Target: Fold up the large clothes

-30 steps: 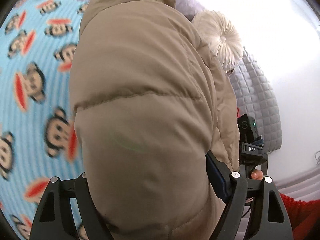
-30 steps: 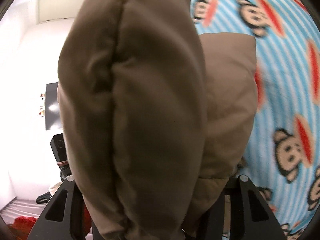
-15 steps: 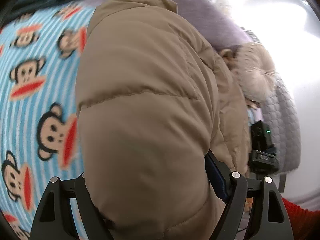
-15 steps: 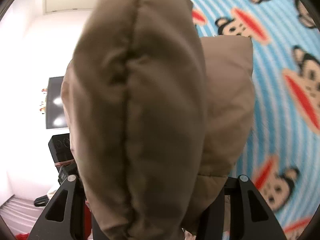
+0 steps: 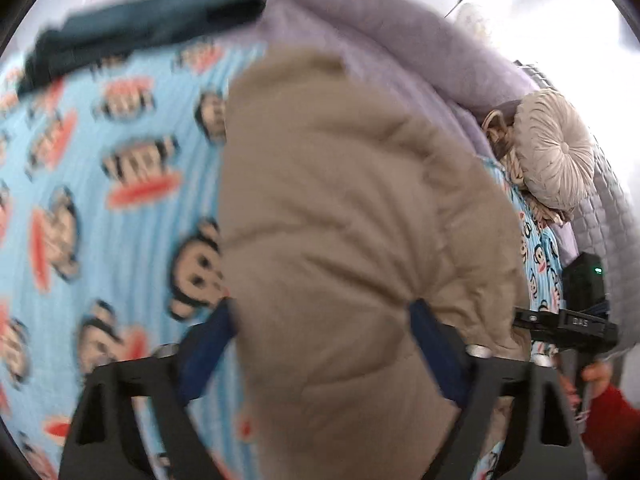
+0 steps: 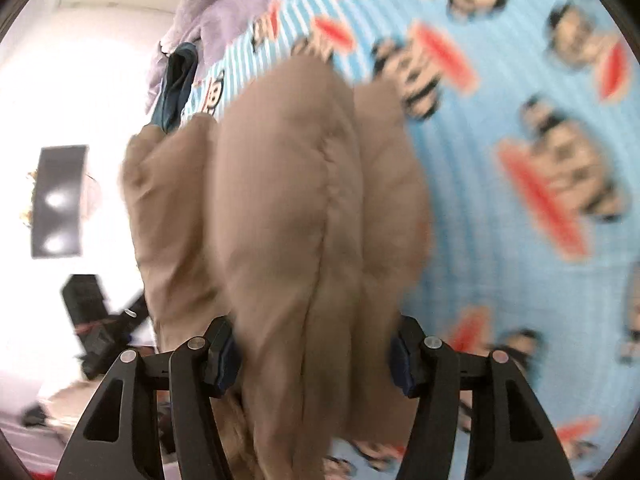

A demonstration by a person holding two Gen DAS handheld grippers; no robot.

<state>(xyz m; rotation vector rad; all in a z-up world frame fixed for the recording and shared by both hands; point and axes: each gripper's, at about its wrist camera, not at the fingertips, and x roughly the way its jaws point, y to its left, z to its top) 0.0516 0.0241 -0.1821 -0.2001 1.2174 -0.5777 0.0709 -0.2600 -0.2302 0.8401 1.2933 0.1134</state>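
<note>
puffy tan jacket between both tools over the monkey-print bed

the left tool (image 5: 324, 316) has a thick quilted fold of the tan padded jacket (image 5: 344, 216) between its blue pads (image 5: 432, 344), which touch the fabric on both sides; its jaws are closing on that bulk. the right tool (image 6: 314, 350) has another bundled part of the same jacket (image 6: 280, 216) between its pads (image 6: 222, 354), and its jaws are opening while the fabric sits pressed between them. the jacket hangs bunched in front of both cameras, above the bed sheet (image 5: 100, 200), a light blue striped print with cartoon monkey faces.

in the left view a lilac blanket (image 5: 380, 40) lies along the far edge of the bed, with a dark teal garment (image 5: 140, 36) on it. a round pleated beige cushion (image 5: 556, 156) sits at the right against a quilted grey headboard (image 5: 608, 208). at the lower right a hand (image 5: 596, 376) in a red sleeve (image 5: 612, 428) grips the other tool's handle.
</note>
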